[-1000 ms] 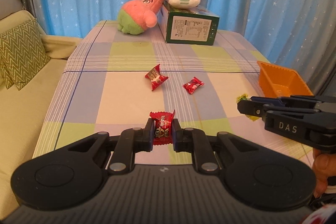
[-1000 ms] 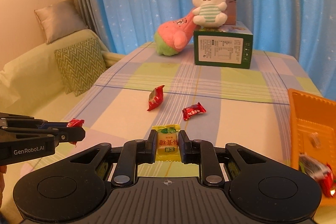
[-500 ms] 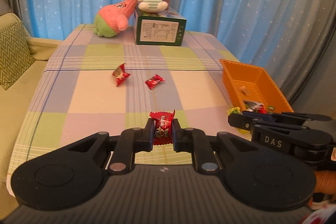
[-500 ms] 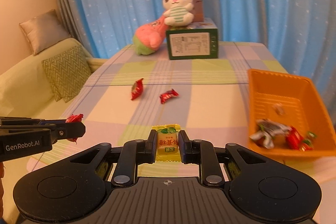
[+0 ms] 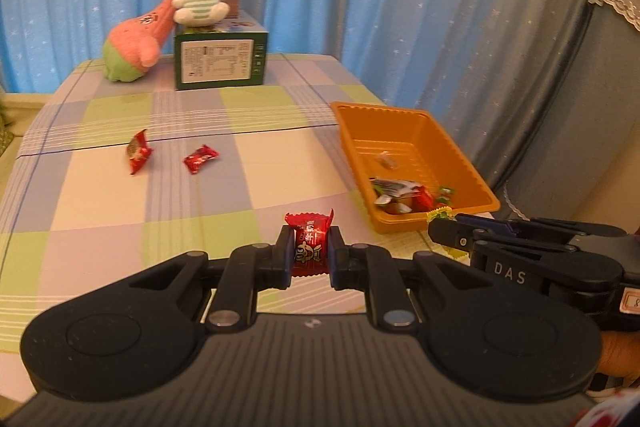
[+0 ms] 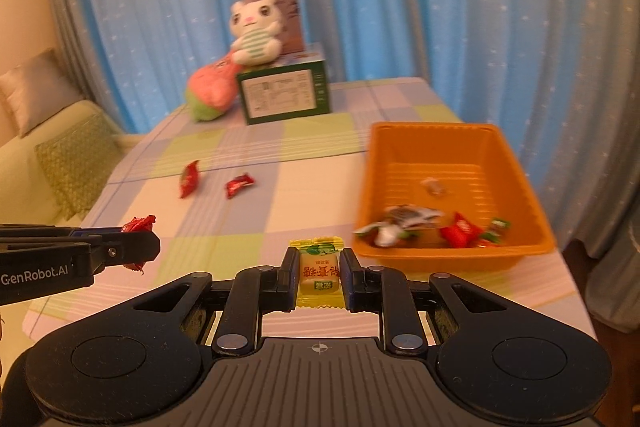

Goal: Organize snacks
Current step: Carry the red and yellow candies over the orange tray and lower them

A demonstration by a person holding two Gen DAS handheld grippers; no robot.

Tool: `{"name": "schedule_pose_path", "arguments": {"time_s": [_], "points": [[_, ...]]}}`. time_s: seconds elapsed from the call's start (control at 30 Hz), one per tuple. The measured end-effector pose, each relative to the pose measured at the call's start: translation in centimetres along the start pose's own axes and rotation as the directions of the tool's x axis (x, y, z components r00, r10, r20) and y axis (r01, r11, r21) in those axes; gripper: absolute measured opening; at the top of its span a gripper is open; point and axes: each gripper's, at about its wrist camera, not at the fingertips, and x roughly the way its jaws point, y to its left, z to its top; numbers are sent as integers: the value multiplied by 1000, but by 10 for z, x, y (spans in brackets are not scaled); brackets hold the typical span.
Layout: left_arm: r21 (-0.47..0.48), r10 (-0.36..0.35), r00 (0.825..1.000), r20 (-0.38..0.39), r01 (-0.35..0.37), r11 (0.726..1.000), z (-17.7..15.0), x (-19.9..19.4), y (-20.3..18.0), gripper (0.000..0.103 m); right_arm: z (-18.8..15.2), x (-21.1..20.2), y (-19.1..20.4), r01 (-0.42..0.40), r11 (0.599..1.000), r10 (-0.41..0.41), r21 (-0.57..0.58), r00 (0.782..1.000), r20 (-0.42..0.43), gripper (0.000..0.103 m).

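red candy [image 5: 309, 245]: clamped between my left gripper [image 5: 308, 255] fingers, held above the near table edge
yellow candy [image 6: 319, 271]: pinched in my right gripper [image 6: 319, 274], just short of the tray
orange tray [image 6: 520, 163]: on the table's right side, a few wrapped snacks inside (near end)
loose candies: I see two red ones [image 5: 138, 151] [image 5: 201, 157] mid-table
checked tablecloth [image 5: 100, 195]: green box [image 5: 221, 61] and plush toys at the far end

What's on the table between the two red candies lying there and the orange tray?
Nothing. In the left wrist view, only bare checked tablecloth lies between the two loose red candies and the orange tray. The right wrist view shows the same gap.
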Motion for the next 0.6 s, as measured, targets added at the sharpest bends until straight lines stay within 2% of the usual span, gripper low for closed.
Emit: {"name": "schedule_pose_path", "arguments": {"time_s": [0.33,0.6], "points": [[43,-49,999,-10,50,998,7,13,-36,15,2,-20,-41,67,996,-68,56,997,23,22],[70,-75,997,-16,76,995,14,23,-56,15,3,-27,-59,93,993,-95,76,995,26,22]]}}
